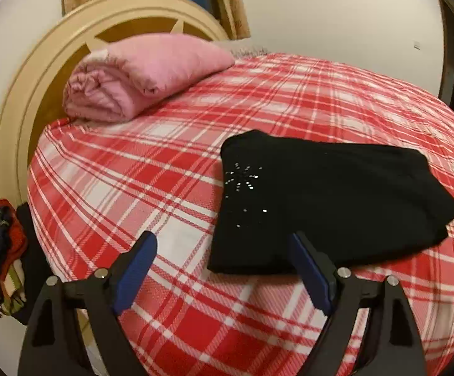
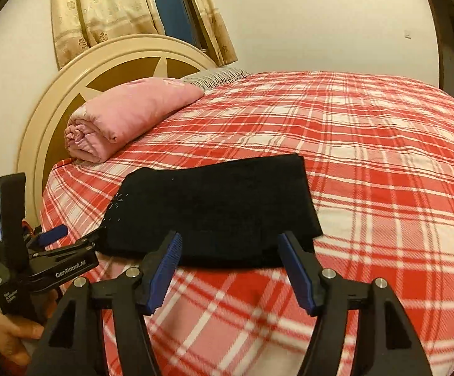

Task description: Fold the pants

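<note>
Plaid bedding in red, white and pink (image 1: 170, 169) covers the bed and fills most of both frames, stretched fairly smooth, with the surface bulging under the fisheye. On it, in the centre right of the left wrist view and the lower centre of the right wrist view, lie the black pants (image 1: 330, 200), folded into a compact, flat bundle with a scatter of small shiny studs near its left edge. A rolled pink blanket (image 2: 126, 116) rests at the upper left against a round cream headboard (image 2: 70, 75) with a star on its brown panel. Behind it, at the top of the frame, yellowish floral curtains (image 2: 101, 3) hang around a dark window, and the wall beside them is plain and pale. Some multicoloured cloth (image 1: 1, 257) hangs at the far left edge of the left wrist view. The left gripper (image 1: 224, 247) is spread wide, holding nothing, its right finger just at the near edge of the pants. The right gripper (image 2: 230, 244) is likewise wide apart and empty, poised at the bundle's near edge.
</note>
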Tool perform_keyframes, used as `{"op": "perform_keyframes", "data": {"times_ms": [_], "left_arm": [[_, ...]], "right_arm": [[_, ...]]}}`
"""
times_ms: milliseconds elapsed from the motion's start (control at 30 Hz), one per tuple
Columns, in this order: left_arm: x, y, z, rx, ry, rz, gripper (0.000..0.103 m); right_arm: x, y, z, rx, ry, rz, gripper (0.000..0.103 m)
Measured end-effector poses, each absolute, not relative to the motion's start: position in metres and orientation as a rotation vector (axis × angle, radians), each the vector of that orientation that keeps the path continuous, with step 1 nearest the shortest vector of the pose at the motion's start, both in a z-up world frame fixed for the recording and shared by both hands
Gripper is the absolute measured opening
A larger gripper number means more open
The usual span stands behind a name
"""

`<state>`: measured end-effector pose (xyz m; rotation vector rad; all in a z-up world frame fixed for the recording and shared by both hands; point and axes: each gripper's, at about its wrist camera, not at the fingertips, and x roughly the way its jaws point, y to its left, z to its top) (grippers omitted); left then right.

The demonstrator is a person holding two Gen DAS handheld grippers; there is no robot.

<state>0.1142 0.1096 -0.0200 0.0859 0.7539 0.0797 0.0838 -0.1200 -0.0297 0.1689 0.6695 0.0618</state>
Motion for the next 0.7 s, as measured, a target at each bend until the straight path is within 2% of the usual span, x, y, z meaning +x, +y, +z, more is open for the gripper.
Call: {"op": "perform_keyframes", "data": {"times_ms": [233,400,633,700], "left_arm": [[0.08,0.1,-0.003,0.088,0.69,0.033,0.097],[0.064,0.098,-0.002,0.099,0.684,0.018,0.098],[0.059,0.094,-0.028,0.078,0.891,-0.036,0.098],[0.054,0.092,-0.029,0.072,0.898,-0.041,0.098]], "right_arm": [[0.044,-0.117,-0.014,0.163,0.606,0.025,0.066],[0.027,-0.11,-0.013,0.137,0.625,-0.01,0.068],[0.013,-0.101,-0.019,0.116,0.689,-0.02,0.069],[0.007,-0.097,-0.017,0.098,0.694,-0.025,0.069]]}}
